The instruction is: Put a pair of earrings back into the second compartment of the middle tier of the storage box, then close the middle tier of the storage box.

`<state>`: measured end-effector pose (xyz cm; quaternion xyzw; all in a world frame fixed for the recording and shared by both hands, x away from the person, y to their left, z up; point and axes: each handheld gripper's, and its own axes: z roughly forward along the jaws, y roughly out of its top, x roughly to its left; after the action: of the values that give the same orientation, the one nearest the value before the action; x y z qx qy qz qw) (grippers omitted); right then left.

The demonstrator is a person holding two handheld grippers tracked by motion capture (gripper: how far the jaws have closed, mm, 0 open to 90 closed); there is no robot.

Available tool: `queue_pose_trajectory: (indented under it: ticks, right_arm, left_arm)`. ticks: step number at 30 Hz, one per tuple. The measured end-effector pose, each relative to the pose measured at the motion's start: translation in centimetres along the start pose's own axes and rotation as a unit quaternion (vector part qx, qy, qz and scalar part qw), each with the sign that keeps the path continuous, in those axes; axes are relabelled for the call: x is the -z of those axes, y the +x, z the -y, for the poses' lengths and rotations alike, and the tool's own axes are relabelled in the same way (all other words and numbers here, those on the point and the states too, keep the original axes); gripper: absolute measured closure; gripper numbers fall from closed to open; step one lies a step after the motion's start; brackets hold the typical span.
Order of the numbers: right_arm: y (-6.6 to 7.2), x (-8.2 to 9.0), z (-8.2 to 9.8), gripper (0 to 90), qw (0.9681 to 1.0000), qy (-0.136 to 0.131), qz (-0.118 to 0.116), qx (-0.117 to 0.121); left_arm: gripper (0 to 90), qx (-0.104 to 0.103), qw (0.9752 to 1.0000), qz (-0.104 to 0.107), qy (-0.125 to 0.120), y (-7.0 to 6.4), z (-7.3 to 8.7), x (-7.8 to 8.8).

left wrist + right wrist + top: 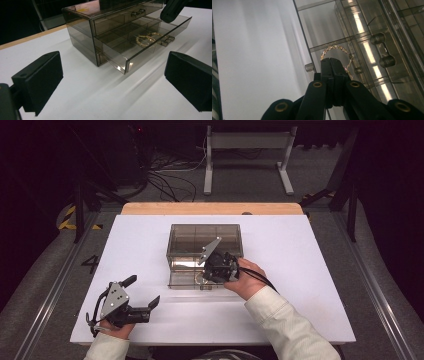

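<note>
- Two jaws on my right gripper point(331, 61) are pinching the thin gold chain bracelet point(335, 48) over the smoky clear-plastic organizer's pulled-out drawer point(130, 47), lifting or placing it.
- My left gripper point(142, 292) is idling open on the white tabletop point(310, 285), staying clear.

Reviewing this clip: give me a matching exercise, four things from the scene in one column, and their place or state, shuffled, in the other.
Things:
1. left gripper
2. right gripper
3. gold bracelet
4. upper drawer

States:
A. pushed in
B. lying in the pulled-out lower drawer
C. jaws wide apart, over bare white table
D. jaws shut, tips at the bracelet

Pairs: 1-C, 2-D, 3-B, 4-A
</note>
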<state>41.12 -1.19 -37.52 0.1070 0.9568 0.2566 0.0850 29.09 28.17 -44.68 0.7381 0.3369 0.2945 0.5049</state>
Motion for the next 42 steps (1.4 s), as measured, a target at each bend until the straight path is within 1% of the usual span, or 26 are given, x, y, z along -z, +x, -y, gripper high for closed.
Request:
queue_pose_trajectory:
  ticks: [8,12,17,20,22,24,28,32,33,35,37,38,42]
  right_arm:
    - [0.6,0.5,0.8,90.0,0.9999,-0.007,-0.003,0.011]
    - [0.8,0.7,1.0,90.0,0.9998,-0.014,-0.005,0.013]
    - [1.1,0.9,1.1,90.0,0.9997,-0.016,-0.008,0.017]
    - [1.3,0.8,1.2,90.0,0.9995,-0.014,-0.014,0.025]
    - [1.4,0.7,1.4,90.0,0.9994,-0.011,-0.018,0.029]
    - [1.6,0.6,1.5,90.0,0.9993,-0.003,-0.021,0.029]
    - [2.1,0.3,1.7,90.0,0.9988,0.011,-0.029,0.038]
    - [2.5,0.0,2.0,90.0,0.9983,0.023,-0.031,0.044]
    - [2.6,0.0,2.1,90.0,0.9983,0.026,-0.03,0.042]
    - [2.6,-0.1,2.4,90.0,0.9982,0.033,-0.027,0.042]
    - [2.6,-0.2,2.6,90.0,0.9984,0.034,-0.025,0.038]
    - [2.6,-0.2,2.8,90.0,0.9983,0.035,-0.024,0.04]
    - [2.6,-0.6,3.2,90.0,0.9981,0.045,-0.02,0.035]
  left_arm:
    - [2.7,-0.002,1.0,-0.002,0.001,0.0,0.0,0.0]
    - [2.7,0.0,1.0,-0.001,-0.001,0.0,0.0,-0.1]
    - [2.7,0.0,1.0,0.0,-0.001,0.0,0.0,-0.1]
    - [2.7,-0.001,1.0,-0.001,-0.002,0.0,0.0,-0.1]
    - [2.7,-0.001,1.0,-0.001,-0.002,0.0,0.0,-0.1]
    - [2.7,0.0,1.0,0.0,0.0,0.0,0.0,0.0]
    - [2.7,0.0,1.0,0.0,0.0,0.0,0.0,0.0]
    - [2.7,0.0,1.0,-0.002,-0.003,-0.1,0.0,-0.1]
    - [2.7,0.002,1.0,-0.001,-0.002,-0.1,0.0,-0.1]
    - [2.7,-0.003,1.0,-0.002,-0.001,0.0,0.0,-0.1]
    - [2.7,-0.003,1.0,-0.002,-0.001,0.0,0.0,-0.1]
    - [2.7,-0.003,1.0,-0.002,-0.001,0.0,0.0,-0.1]
    - [2.7,-0.003,1.0,-0.002,-0.001,0.0,0.0,-0.1]
